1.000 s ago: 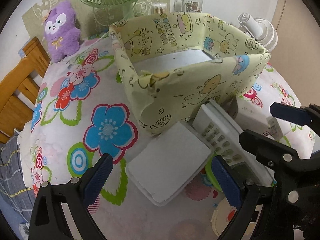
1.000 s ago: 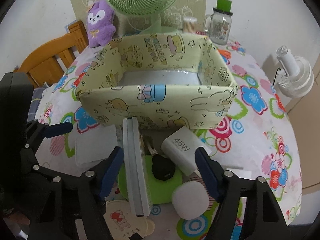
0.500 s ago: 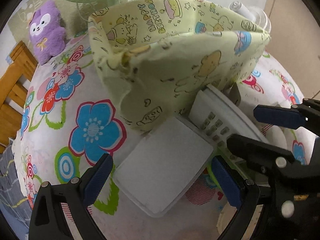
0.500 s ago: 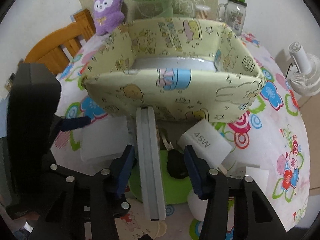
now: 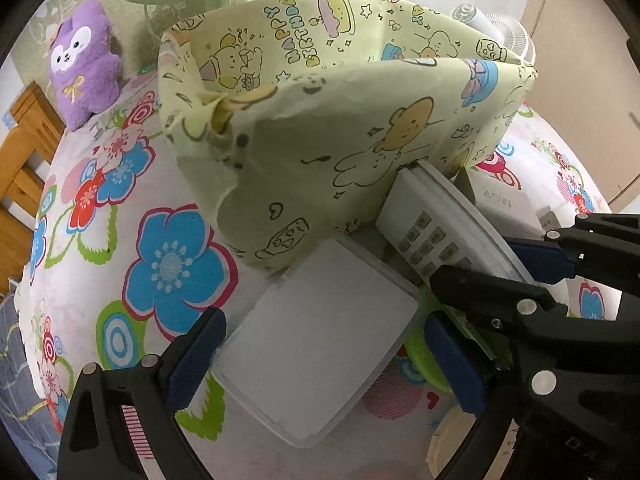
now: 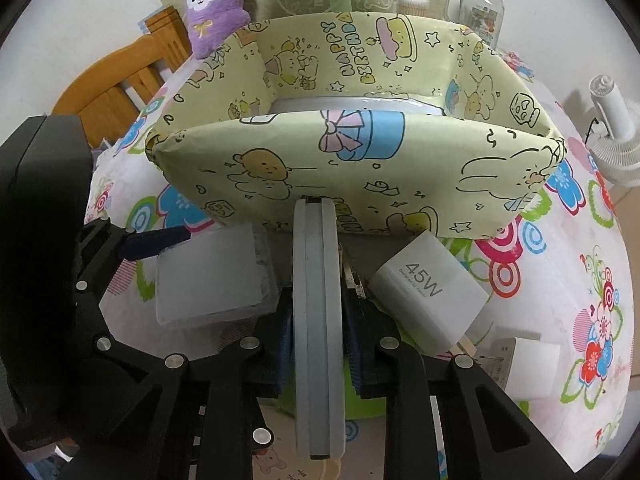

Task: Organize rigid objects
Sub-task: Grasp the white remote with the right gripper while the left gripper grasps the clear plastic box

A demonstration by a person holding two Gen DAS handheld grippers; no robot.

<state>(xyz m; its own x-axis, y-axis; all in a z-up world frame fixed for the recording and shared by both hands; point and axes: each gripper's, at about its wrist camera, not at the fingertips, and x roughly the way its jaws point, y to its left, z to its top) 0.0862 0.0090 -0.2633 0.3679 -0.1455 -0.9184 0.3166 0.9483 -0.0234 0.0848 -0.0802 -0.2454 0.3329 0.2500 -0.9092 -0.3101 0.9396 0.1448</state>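
A white and grey remote control (image 6: 318, 260) stands on its edge in front of the yellow cartoon-print box (image 6: 360, 168). My right gripper (image 6: 319, 322) is shut on it, the blue pads pressed against both of its faces. The left wrist view shows the same remote (image 5: 432, 232) held by the right gripper (image 5: 476, 260). A flat translucent white case (image 5: 332, 312) lies on the floral tablecloth, and my left gripper (image 5: 324, 356) straddles it, open, with gaps on both sides. The yellow box (image 5: 360, 140) rises just beyond.
A white 45W charger (image 6: 428, 296), a small white cube (image 6: 524, 368) and a green disc (image 5: 424, 356) lie close around the remote. Behind the box are a purple plush (image 6: 214, 4), a green fan, a glass jar (image 6: 480, 4) and a white fan (image 6: 616, 132). A wooden chair (image 6: 120, 68) stands at the left.
The right gripper's jaws closed from wide open onto the remote. Both grippers came lower and closer to the yellow box. The left gripper stayed open over the white case.
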